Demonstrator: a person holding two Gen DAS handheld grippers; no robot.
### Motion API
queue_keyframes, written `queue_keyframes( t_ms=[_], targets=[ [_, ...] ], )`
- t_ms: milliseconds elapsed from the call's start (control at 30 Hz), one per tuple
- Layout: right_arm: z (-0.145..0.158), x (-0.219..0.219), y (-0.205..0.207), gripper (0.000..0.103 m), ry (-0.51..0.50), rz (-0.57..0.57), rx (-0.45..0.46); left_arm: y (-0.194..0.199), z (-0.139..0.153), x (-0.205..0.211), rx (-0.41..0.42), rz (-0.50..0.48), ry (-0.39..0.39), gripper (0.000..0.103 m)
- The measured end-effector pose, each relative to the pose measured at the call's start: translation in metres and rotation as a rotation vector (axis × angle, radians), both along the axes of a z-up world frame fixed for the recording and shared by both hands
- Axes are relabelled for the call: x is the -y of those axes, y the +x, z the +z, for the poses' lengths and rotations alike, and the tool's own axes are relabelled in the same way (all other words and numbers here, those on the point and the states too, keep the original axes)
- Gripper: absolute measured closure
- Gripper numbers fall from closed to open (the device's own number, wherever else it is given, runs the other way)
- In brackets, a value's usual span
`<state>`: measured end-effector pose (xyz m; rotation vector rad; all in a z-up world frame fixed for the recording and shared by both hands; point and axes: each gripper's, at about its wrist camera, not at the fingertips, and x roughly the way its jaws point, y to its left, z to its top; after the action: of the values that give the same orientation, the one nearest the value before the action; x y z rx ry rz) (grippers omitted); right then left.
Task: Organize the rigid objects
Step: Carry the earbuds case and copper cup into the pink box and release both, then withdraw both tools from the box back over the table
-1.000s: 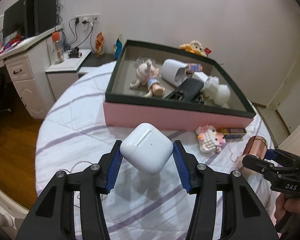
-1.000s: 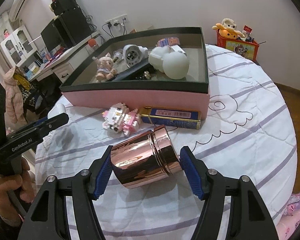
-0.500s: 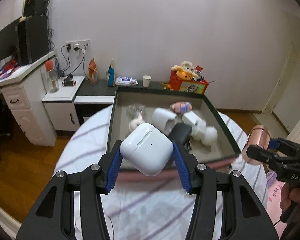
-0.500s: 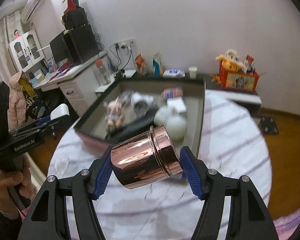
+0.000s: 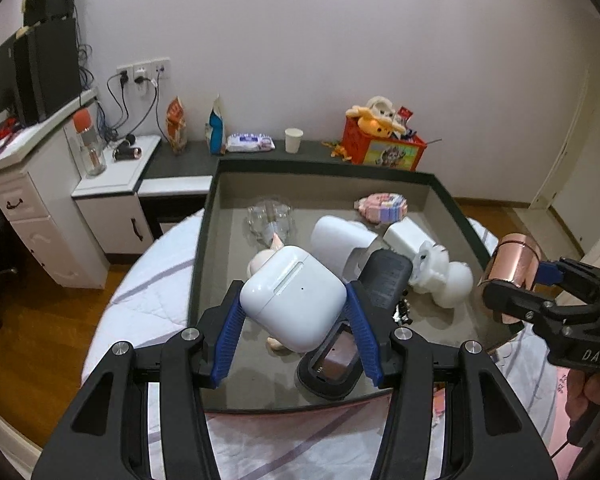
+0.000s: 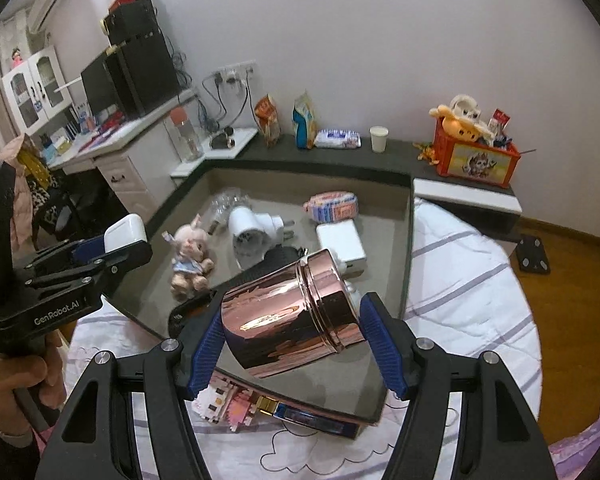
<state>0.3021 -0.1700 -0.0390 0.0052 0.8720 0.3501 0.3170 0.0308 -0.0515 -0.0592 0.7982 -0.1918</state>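
Note:
My left gripper [image 5: 294, 312] is shut on a white earbud case [image 5: 296, 300] and holds it above the near left part of the dark-rimmed box [image 5: 324, 166]. My right gripper [image 6: 294, 332] is shut on a shiny copper tin [image 6: 292, 312], held above the box's near right corner [image 6: 408, 184]. The copper tin also shows at the right of the left wrist view [image 5: 512, 264]; the earbud case shows at the left of the right wrist view [image 6: 125, 232]. The box holds a doll [image 6: 190, 252], a white plug [image 6: 252, 228], a white adapter [image 6: 340, 242] and a black device [image 5: 384, 280].
A pink block toy [image 6: 224, 400] and a blue-and-gold flat box [image 6: 312, 420] lie on the quilted round table [image 6: 468, 280] in front of the box. A desk with drawers [image 5: 24, 208] stands at the left. A dark shelf [image 6: 400, 152] with a toy crate [image 6: 476, 156] runs behind.
Both grippers have risen from table level and moved forward over the box, each still holding its object. The view now looks down into the box.

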Motion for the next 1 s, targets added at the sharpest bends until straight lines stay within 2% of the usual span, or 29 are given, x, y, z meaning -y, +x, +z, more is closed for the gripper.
queue_keyframes(
  t_ms=[233,400,500,567,633,800,867,1000],
  targets=[
    [-0.018,-0.004,0.008,0.036,-0.026,-0.007,-0.048,0.008,-0.017,0.007,-0.038,-0.001,0.013,0.052],
    [-0.025,-0.006,0.009,0.036,-0.055,-0.014,-0.058,0.011,-0.029,0.012,-0.073,0.002,0.05,0.049],
    [-0.025,-0.006,0.008,0.034,-0.066,-0.015,-0.053,0.009,-0.032,0.014,-0.083,0.017,0.081,0.029],
    [-0.023,-0.005,0.006,0.022,-0.067,-0.022,-0.043,0.005,-0.031,0.014,-0.075,0.025,0.091,0.018],
    [-0.02,-0.004,0.004,0.022,-0.068,-0.029,-0.033,0.0,-0.027,0.014,-0.061,0.031,0.098,0.007],
    [-0.004,-0.002,-0.006,0.013,-0.064,-0.051,0.009,-0.017,-0.009,0.011,-0.014,0.051,0.104,0.0],
    [0.003,-0.002,-0.012,0.0,-0.062,-0.059,0.028,-0.027,0.0,0.01,0.007,0.058,0.103,0.0],
    [0.021,-0.001,-0.027,0.0,-0.037,-0.06,0.066,-0.052,0.02,0.009,0.052,0.072,0.088,0.0]
  ],
)
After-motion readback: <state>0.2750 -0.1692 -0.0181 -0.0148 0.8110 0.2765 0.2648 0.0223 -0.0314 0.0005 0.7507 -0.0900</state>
